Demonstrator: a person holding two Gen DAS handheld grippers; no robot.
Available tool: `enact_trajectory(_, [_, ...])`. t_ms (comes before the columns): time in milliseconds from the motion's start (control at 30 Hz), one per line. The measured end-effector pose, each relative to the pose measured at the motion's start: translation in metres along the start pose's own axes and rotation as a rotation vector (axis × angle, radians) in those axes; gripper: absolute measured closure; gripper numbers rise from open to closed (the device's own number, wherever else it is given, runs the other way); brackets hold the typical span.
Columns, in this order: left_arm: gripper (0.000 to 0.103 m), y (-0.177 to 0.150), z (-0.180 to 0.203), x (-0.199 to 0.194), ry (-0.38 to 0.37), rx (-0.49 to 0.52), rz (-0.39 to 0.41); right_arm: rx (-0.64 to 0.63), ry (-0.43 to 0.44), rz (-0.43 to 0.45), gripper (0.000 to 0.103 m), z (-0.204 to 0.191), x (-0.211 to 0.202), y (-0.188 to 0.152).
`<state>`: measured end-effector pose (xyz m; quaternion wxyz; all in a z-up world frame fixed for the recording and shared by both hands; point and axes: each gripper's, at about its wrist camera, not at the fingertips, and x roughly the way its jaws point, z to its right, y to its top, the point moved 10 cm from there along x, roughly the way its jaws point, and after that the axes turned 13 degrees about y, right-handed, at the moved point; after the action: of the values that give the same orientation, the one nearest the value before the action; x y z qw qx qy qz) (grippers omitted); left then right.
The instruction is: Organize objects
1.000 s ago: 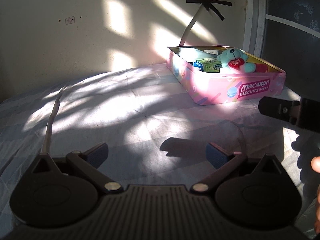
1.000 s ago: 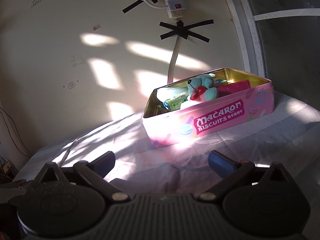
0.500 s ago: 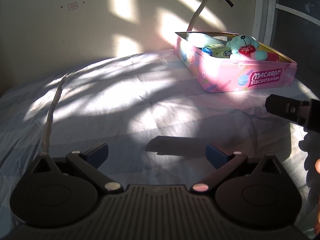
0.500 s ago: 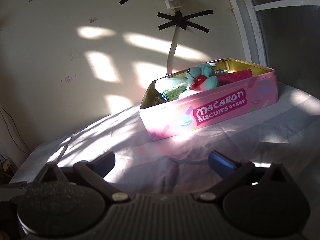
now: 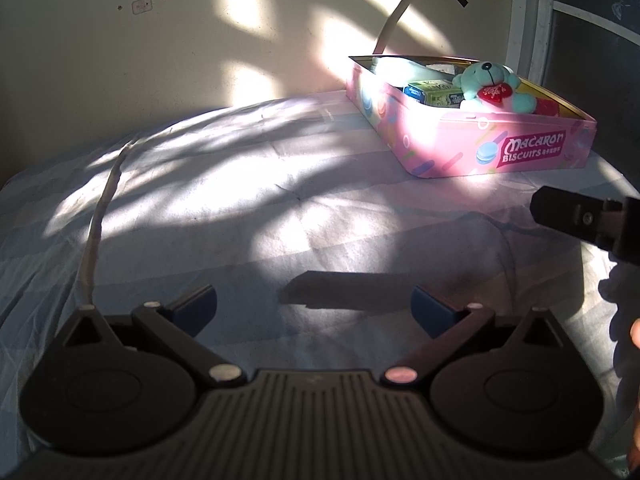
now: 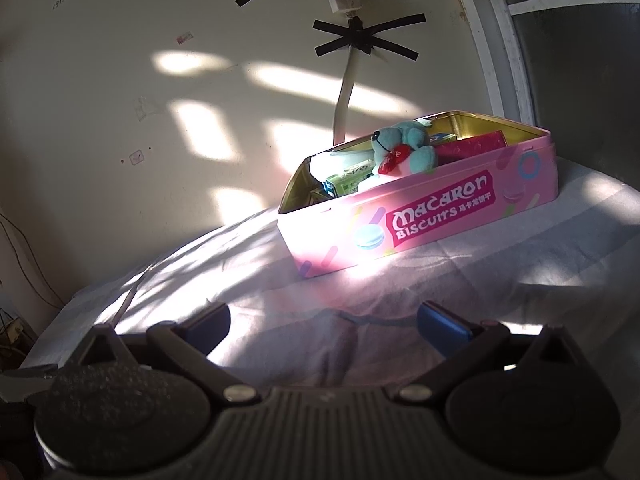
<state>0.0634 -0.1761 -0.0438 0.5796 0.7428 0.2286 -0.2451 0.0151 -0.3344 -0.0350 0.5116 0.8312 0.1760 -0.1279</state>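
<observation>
The pink biscuit tin (image 6: 424,216) sits lidless on the sheet (image 5: 248,184) by the wall, holding a teal bear (image 6: 404,150) and small boxes. Both the left gripper (image 5: 314,306) and right gripper (image 6: 324,320) gape empty.

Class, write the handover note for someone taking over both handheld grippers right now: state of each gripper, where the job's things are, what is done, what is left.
Left gripper: open, empty, above bare cloth.
Right gripper: open, empty, facing the tin's long printed side.
Pink biscuit tin: lid off, on the cloth near the wall, holding a teal plush bear, a green carton, a red packet and a white item, too unclear to name.
Done: these things sit in the tin.
Left: no loose items visible on the cloth; no lid in view. Check outside the frames before finishing.
</observation>
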Motion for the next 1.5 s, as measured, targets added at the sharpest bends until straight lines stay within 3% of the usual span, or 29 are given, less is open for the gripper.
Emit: enact_trajectory(1500, [0.0,0.002,0.011,-0.012,-0.027,0.035,0.034,0.004,-0.009,0.03,0.0,0.001,-0.008,0.006])
